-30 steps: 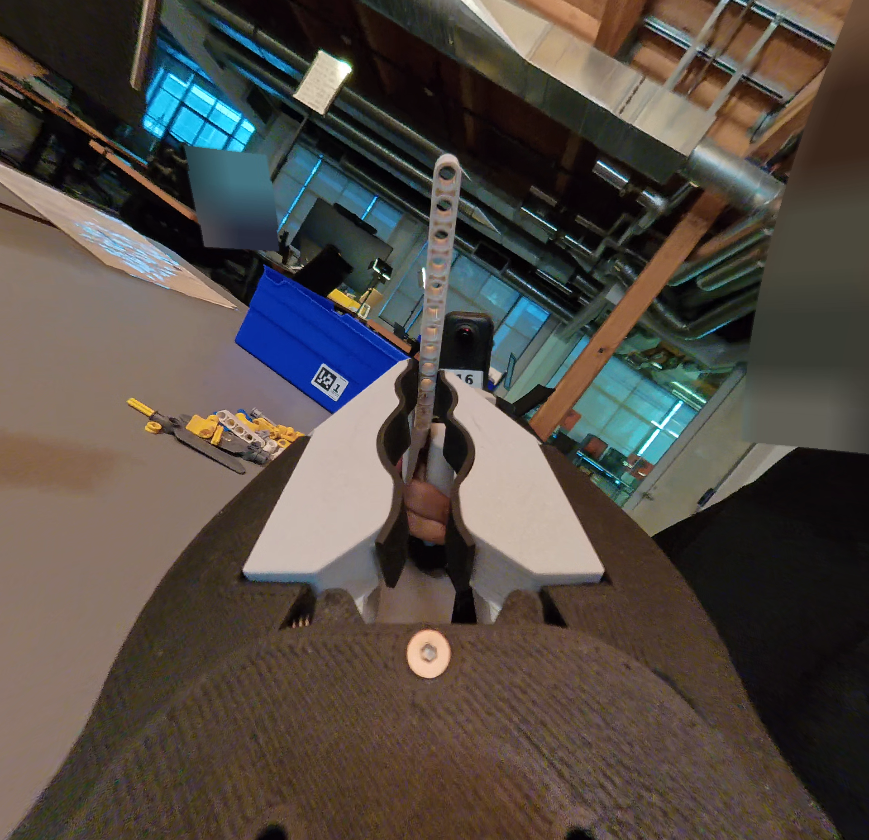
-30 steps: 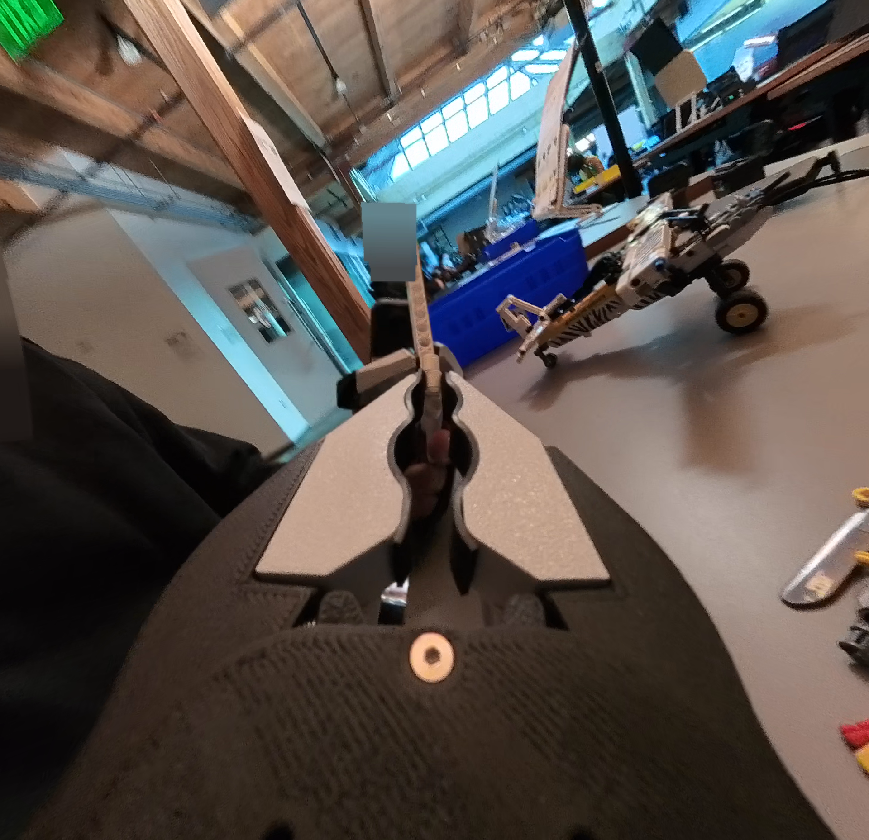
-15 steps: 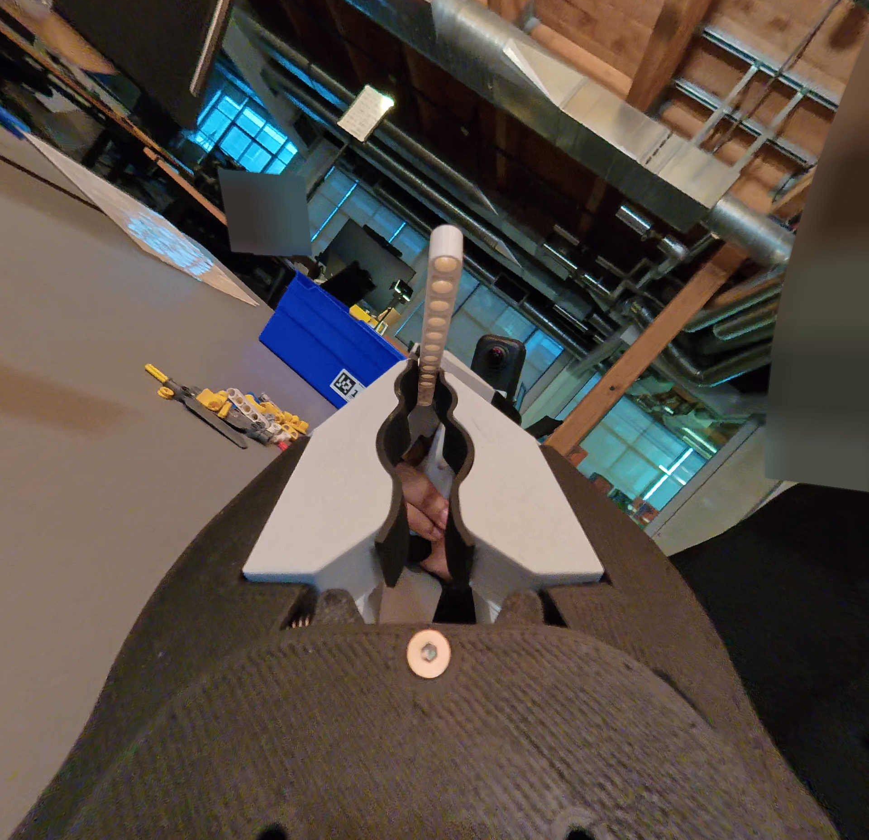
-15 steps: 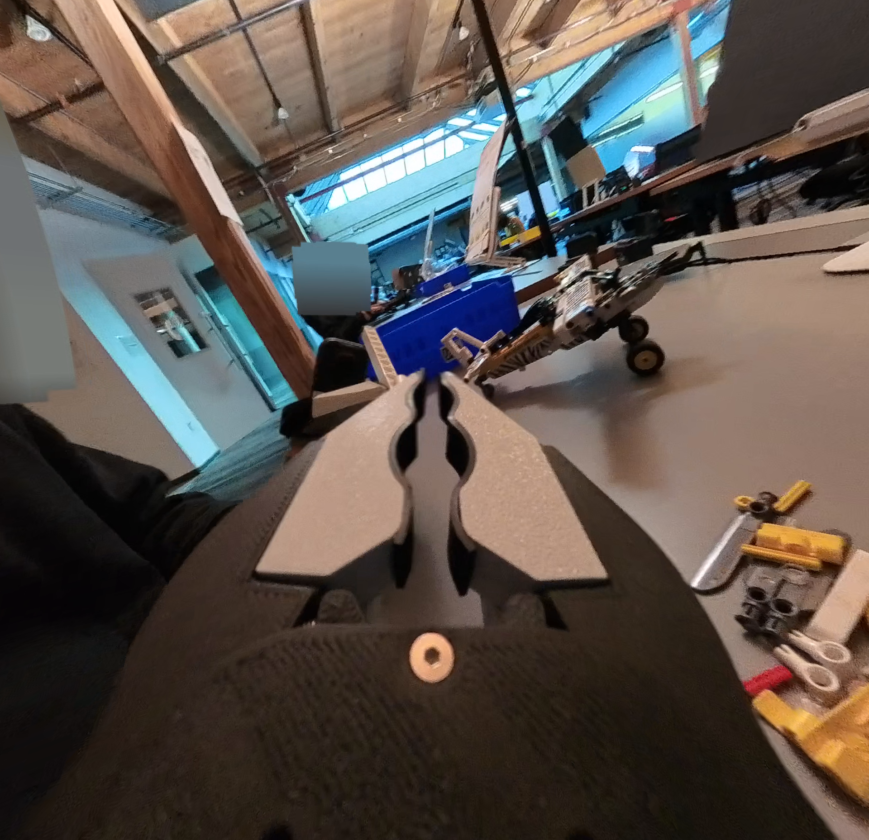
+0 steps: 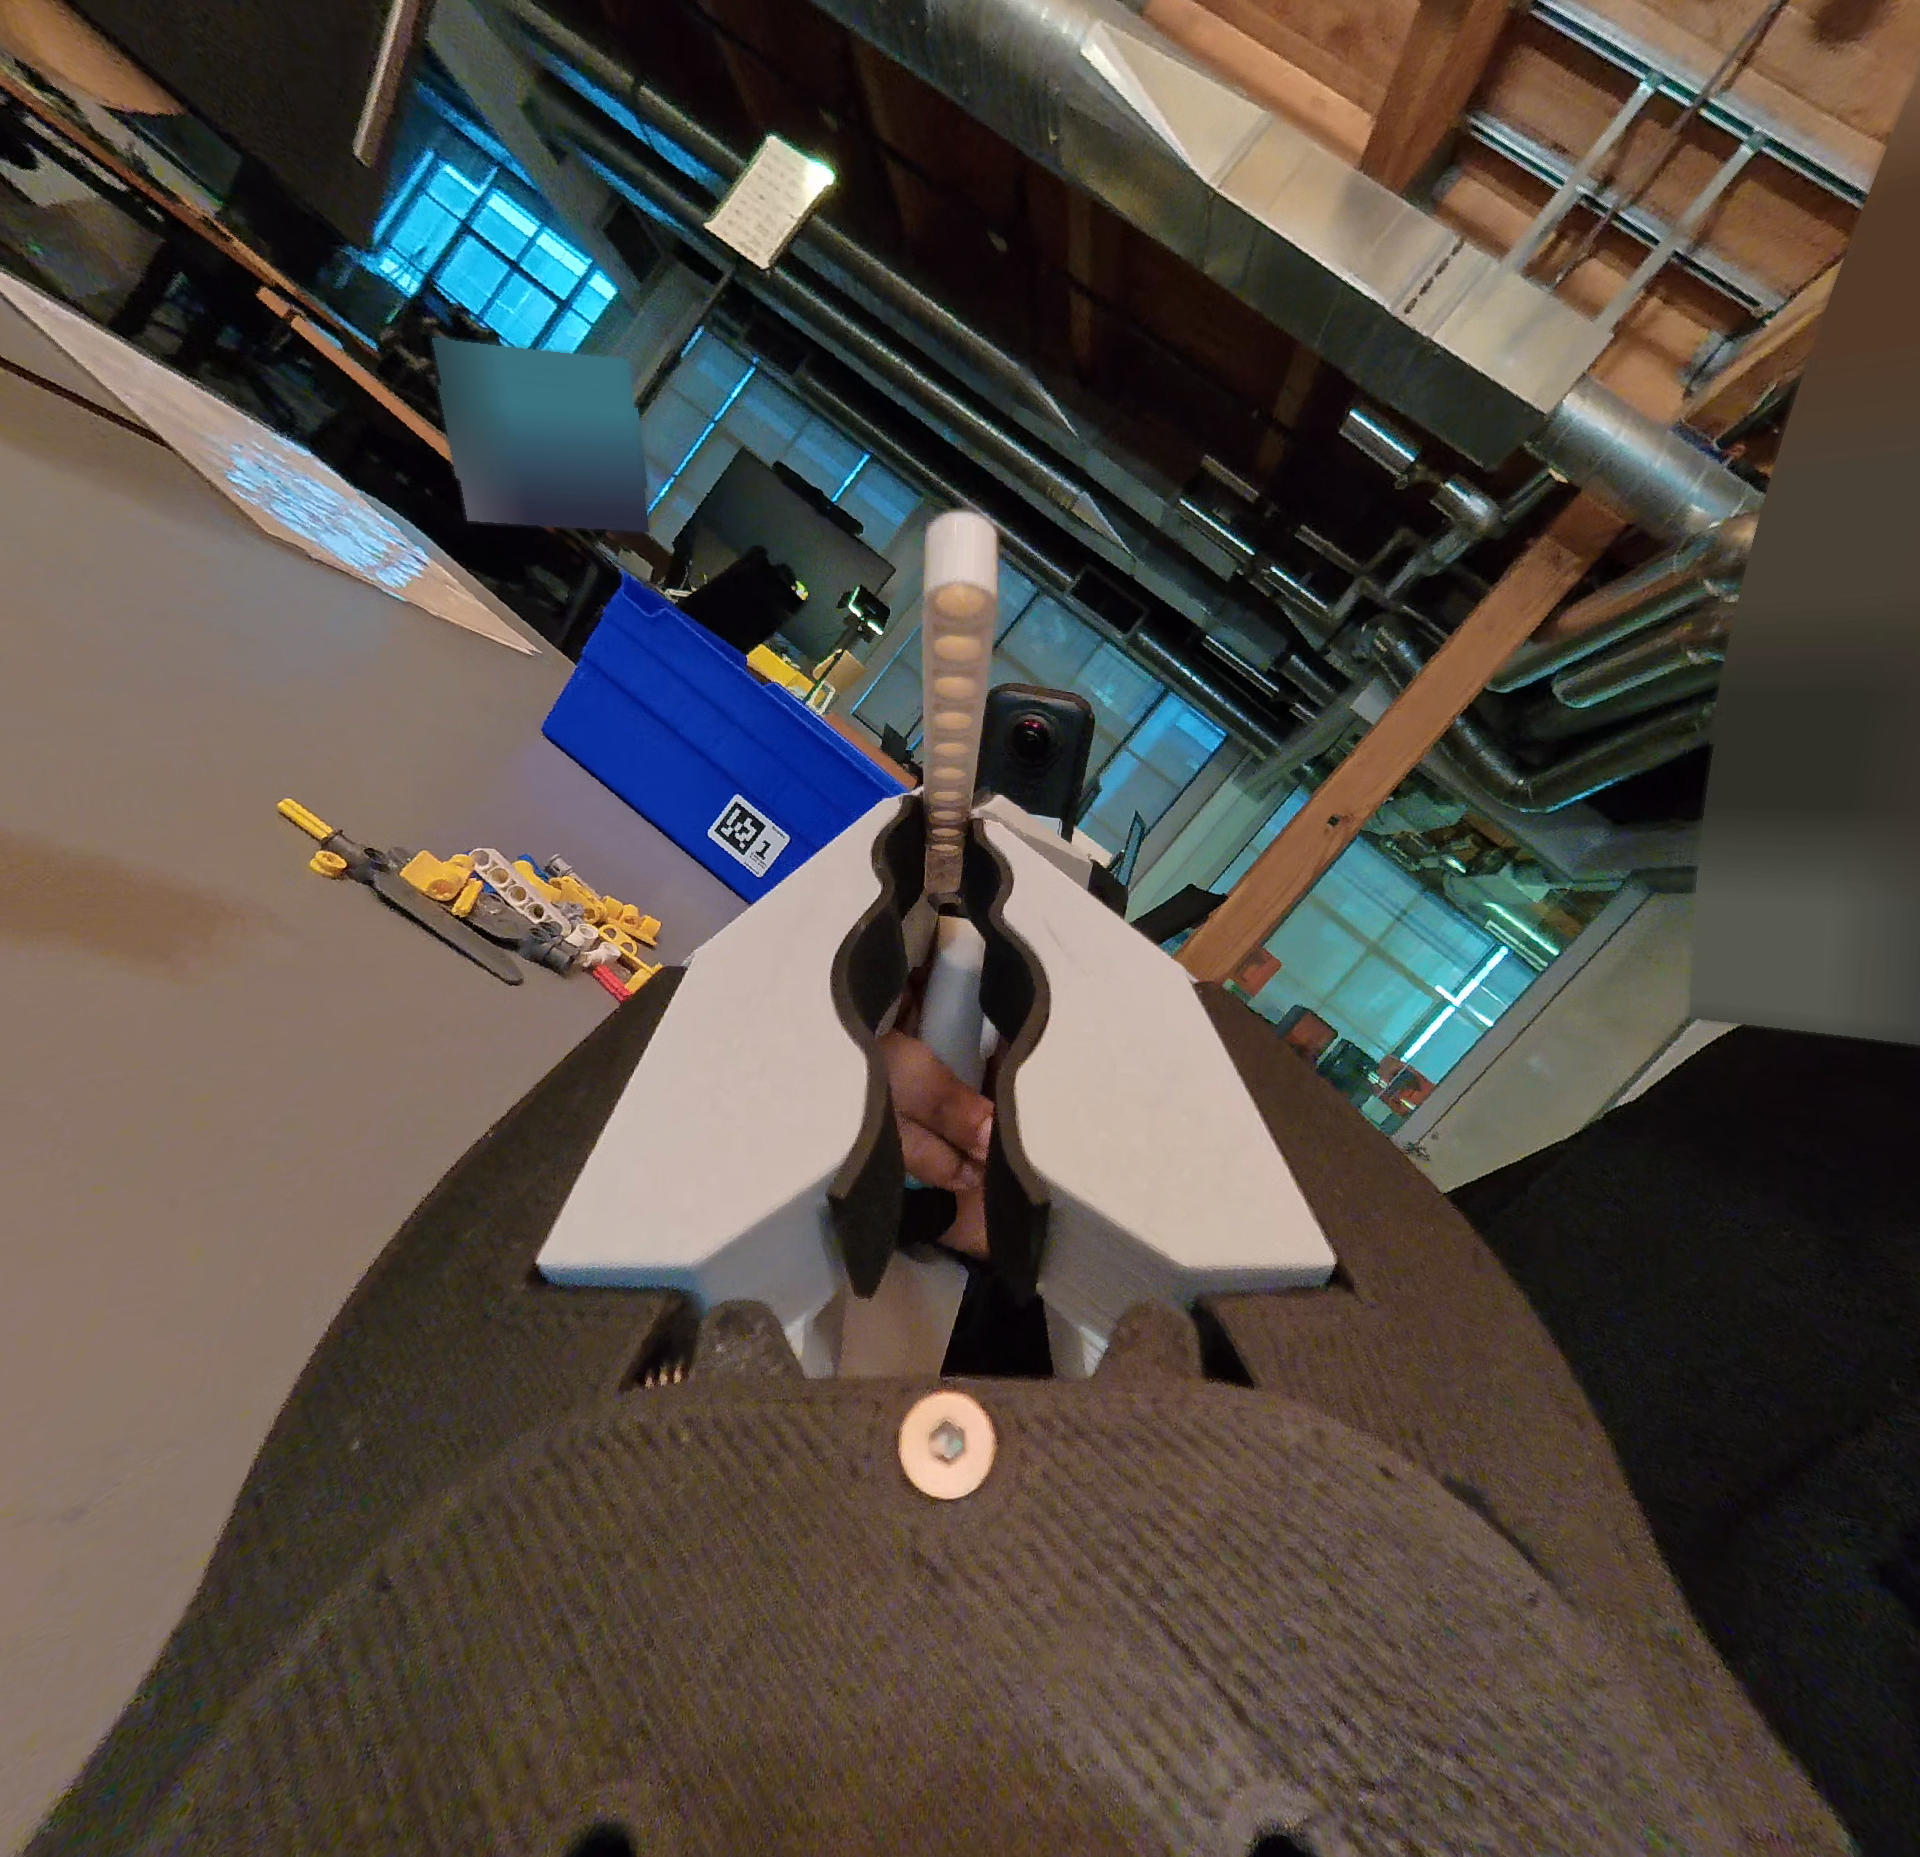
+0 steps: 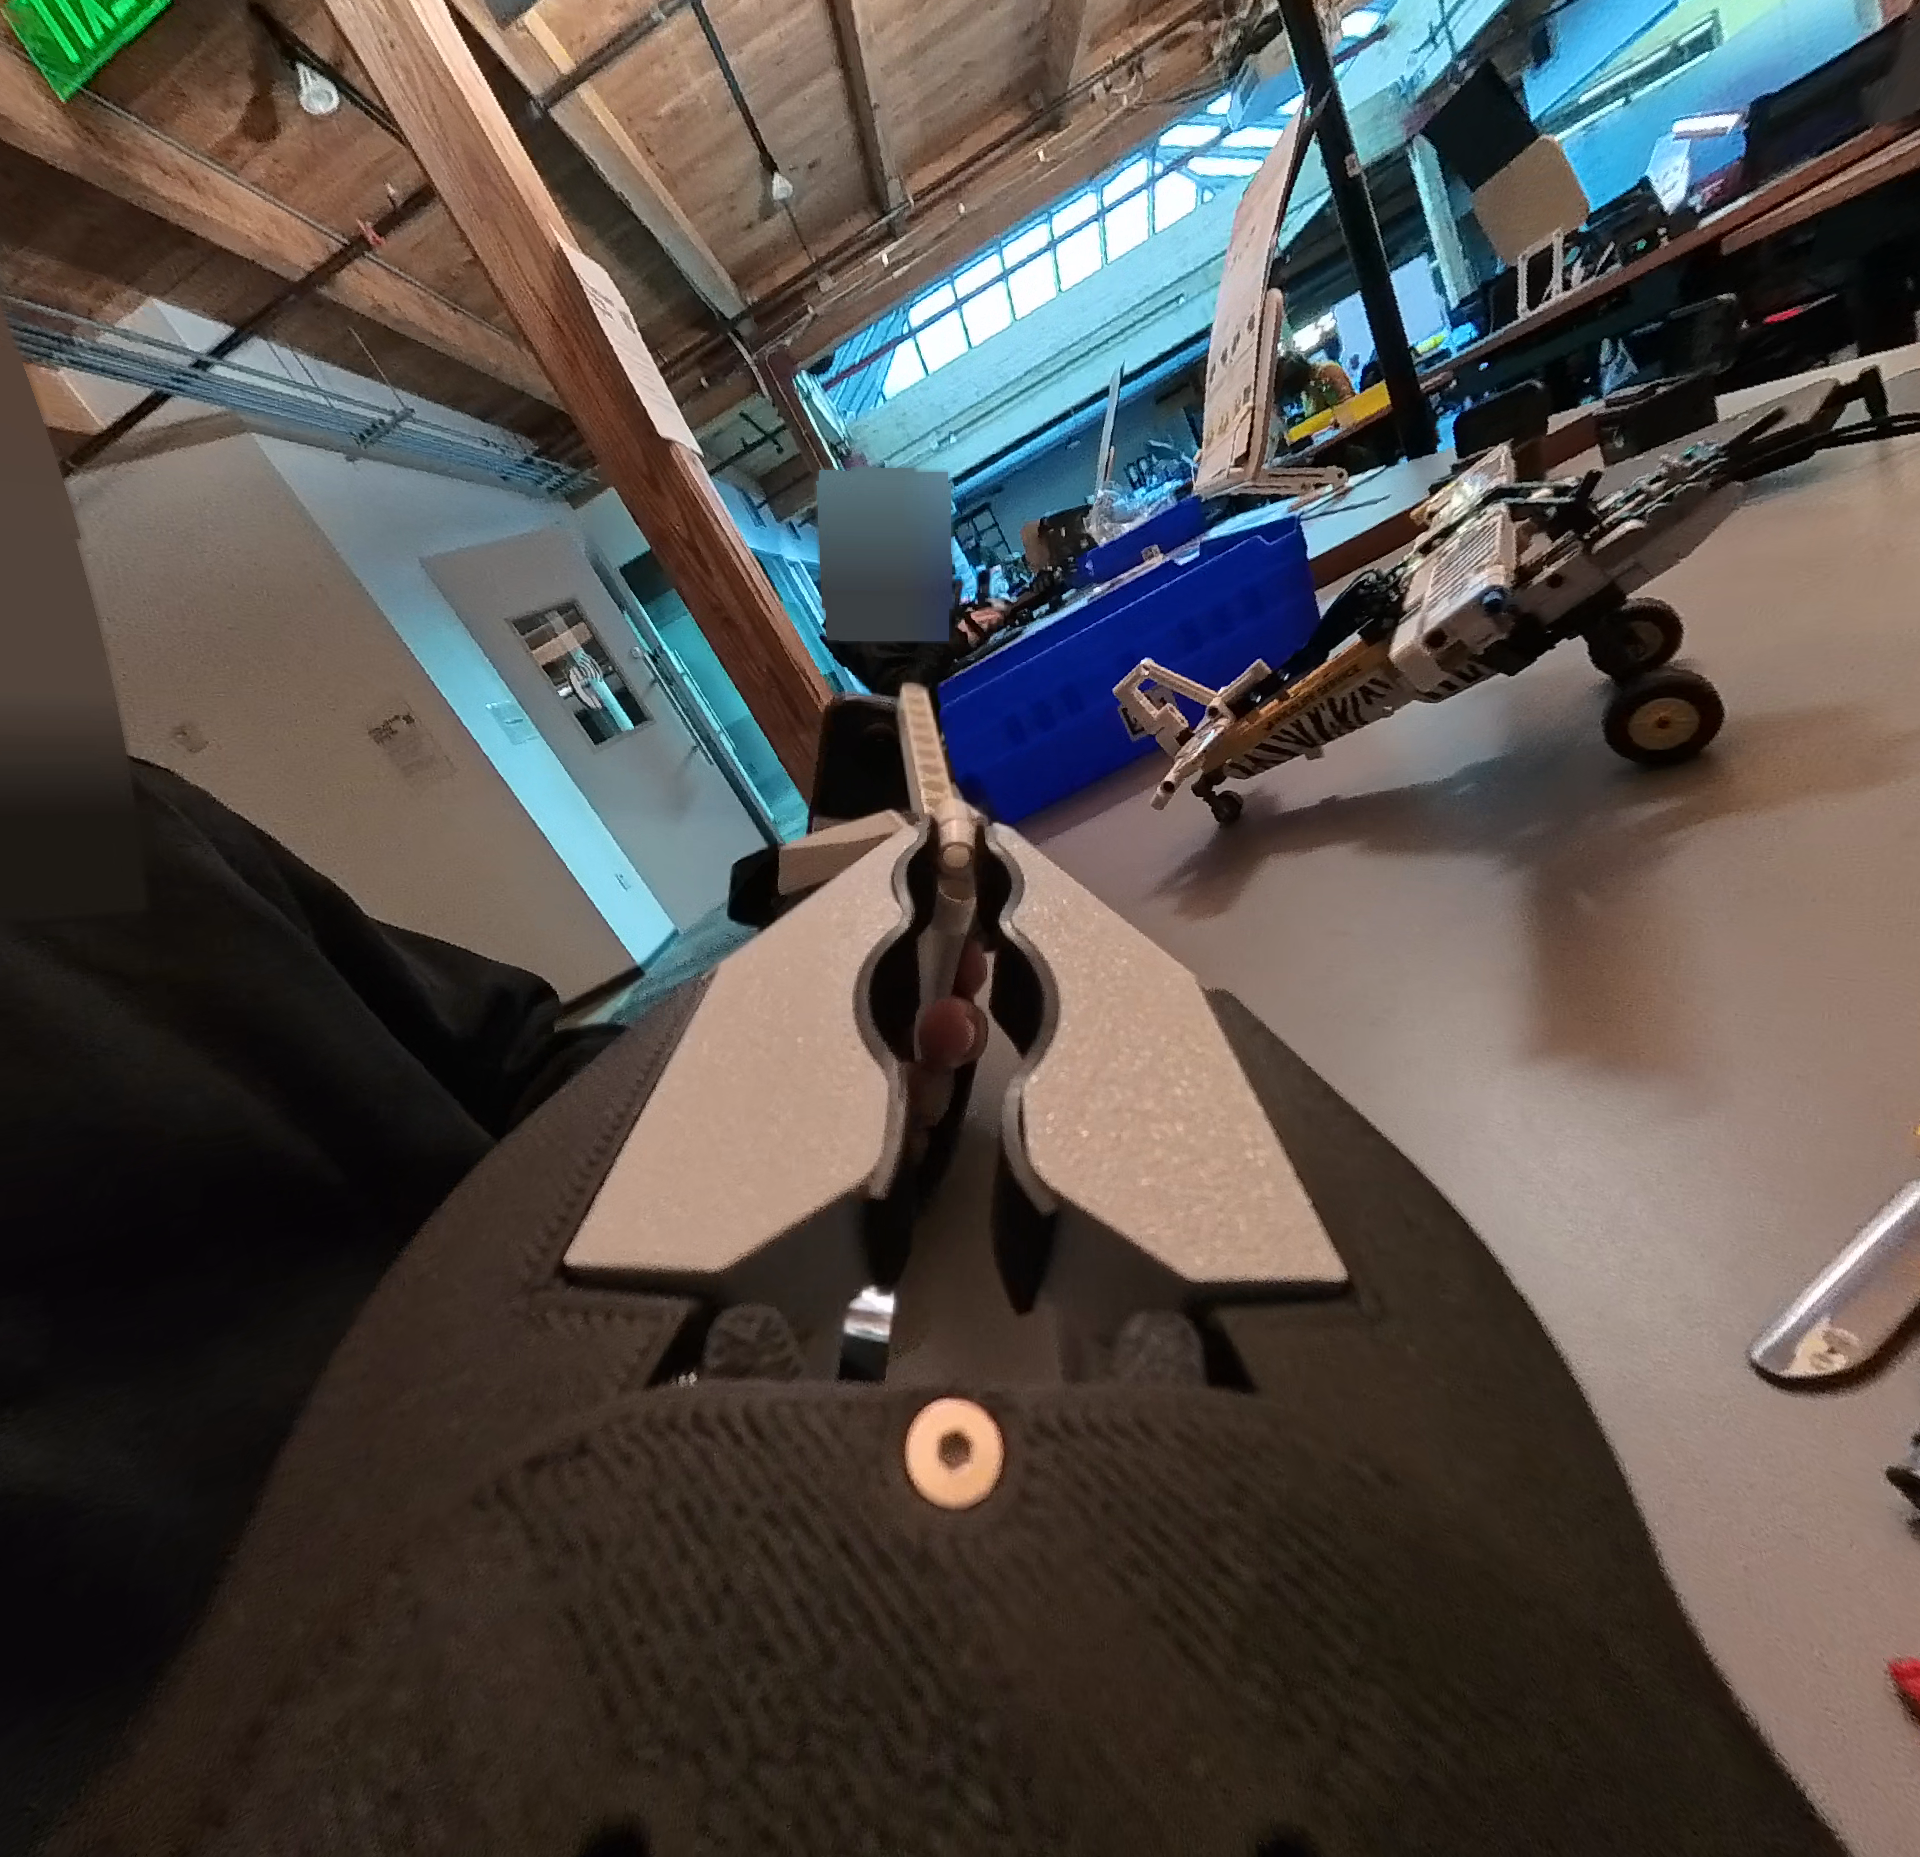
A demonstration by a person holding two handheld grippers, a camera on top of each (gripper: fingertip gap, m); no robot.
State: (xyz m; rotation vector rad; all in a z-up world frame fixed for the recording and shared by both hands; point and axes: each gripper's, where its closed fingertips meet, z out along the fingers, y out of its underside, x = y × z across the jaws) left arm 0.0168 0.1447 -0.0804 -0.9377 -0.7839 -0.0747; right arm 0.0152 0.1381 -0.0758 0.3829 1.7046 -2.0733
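My two grippers face each other above the grey table (image 5: 208, 1132). My left gripper (image 5: 948, 843) is shut on a long light grey perforated beam (image 5: 956, 664), which sticks up past its tips. The right gripper's black camera (image 5: 1034, 742) shows just behind the beam. In the right wrist view my right gripper (image 6: 954, 843) is shut on the same beam (image 6: 920, 747). The beam runs from between the right gripper's tips up towards the left gripper's finger (image 6: 831, 857). A hand shows through each pair of jaws.
A blue bin (image 5: 707, 737) stands on the table, also seen in the right wrist view (image 6: 1122, 685). A pile of small yellow, grey and black parts (image 5: 499, 903) lies on the left. A wheeled brick model (image 6: 1455, 633) and a grey blade part (image 6: 1839, 1308) lie on the right. Both grippers' tips are close together, under 4 cm apart. From either gripper's tips it is about 15 cm to the wheeled brick model (image 6: 1455, 633).
The left gripper has kept its hold on the beam. Half a second ago the right gripper was off the beam, shut on nothing and turned toward the table. Now it is back and closed on the beam.
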